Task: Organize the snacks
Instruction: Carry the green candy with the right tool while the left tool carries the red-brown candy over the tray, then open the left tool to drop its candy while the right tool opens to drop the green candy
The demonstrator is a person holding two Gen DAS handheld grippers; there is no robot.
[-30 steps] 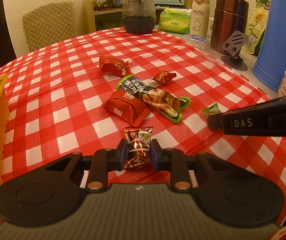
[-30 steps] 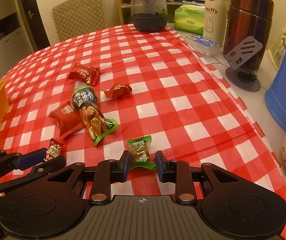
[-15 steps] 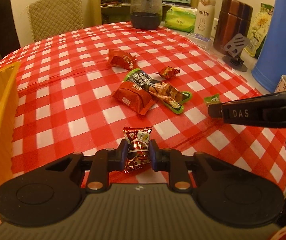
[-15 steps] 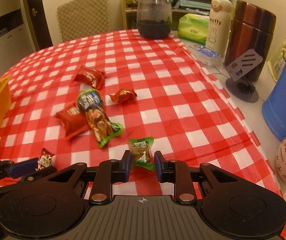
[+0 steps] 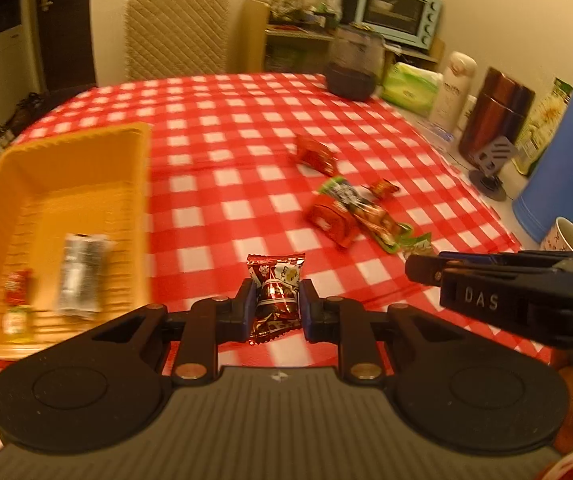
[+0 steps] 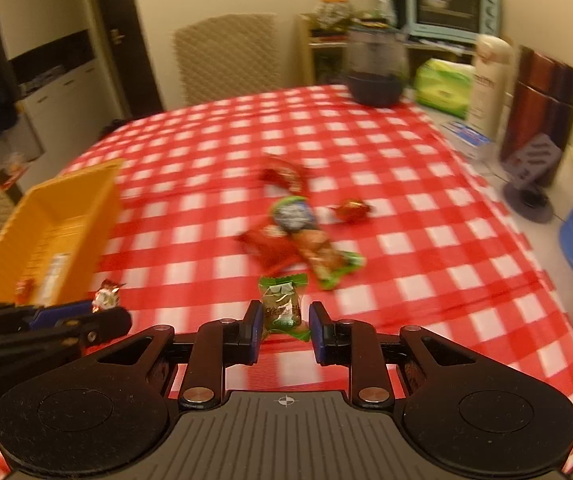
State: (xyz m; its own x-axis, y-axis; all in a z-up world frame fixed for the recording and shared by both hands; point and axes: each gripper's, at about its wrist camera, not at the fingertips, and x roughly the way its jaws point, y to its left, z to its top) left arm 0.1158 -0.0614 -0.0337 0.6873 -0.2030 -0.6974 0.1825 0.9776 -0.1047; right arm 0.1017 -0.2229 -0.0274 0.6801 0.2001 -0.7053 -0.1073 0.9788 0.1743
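Note:
My left gripper (image 5: pixel 275 306) is shut on a dark red candy (image 5: pixel 275 296) and holds it above the checked table. My right gripper (image 6: pixel 283 326) is shut on a green-wrapped candy (image 6: pixel 282 308), also lifted. The yellow basket (image 5: pixel 134 184) lies to the left and holds a silver packet (image 5: pixel 82 272) and small red candies (image 5: pixel 17 286); it also shows in the right wrist view (image 6: pixel 86 200). On the cloth remain a long green snack pack (image 5: pixel 366 212), a red packet (image 5: pixel 332 222), another red packet (image 5: pixel 316 154) and a small red candy (image 5: pixel 384 188).
Along the table's right side stand a blue jug (image 5: pixel 562 152), a brown flask (image 5: pixel 494 120), a white bottle (image 5: pixel 452 92), a phone stand (image 5: pixel 490 164), a mug (image 5: pixel 566 236) and a green tissue pack (image 5: pixel 410 88). A dark glass jar (image 5: pixel 352 68) stands at the far edge. A chair (image 5: pixel 176 36) is behind.
Both grippers have risen and swung left with their candies. The yellow basket has come well into view on the left.

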